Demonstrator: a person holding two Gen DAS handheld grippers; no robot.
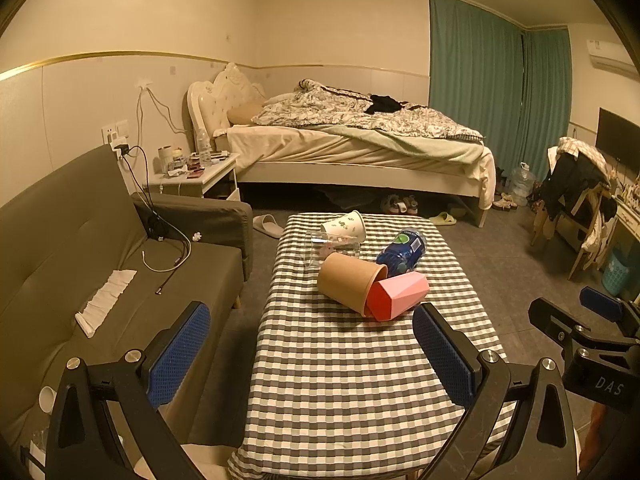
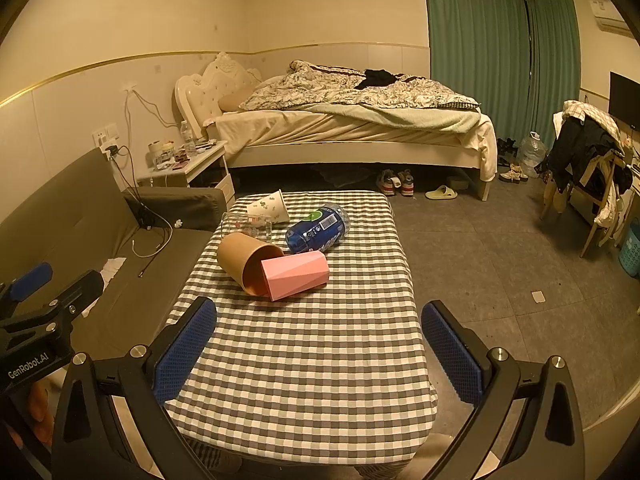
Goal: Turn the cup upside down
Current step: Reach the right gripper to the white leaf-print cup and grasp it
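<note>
Honestly just light thin paper, brown cup (image 2: pixel 244 266) lying sideways, crushes easily; pinch gently mid-wall. Left gripper (image 1: pixel 312 356), right gripper (image 2: pixel 318 354) both spread wide, empty.

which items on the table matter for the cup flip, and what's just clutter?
Job: brown paper cup, pink faceted cup, clear glass, white printed cup, all lying on their sides; left gripper, right gripper, both open.

Clutter: blue bottle, checkered tablecloth.
</note>
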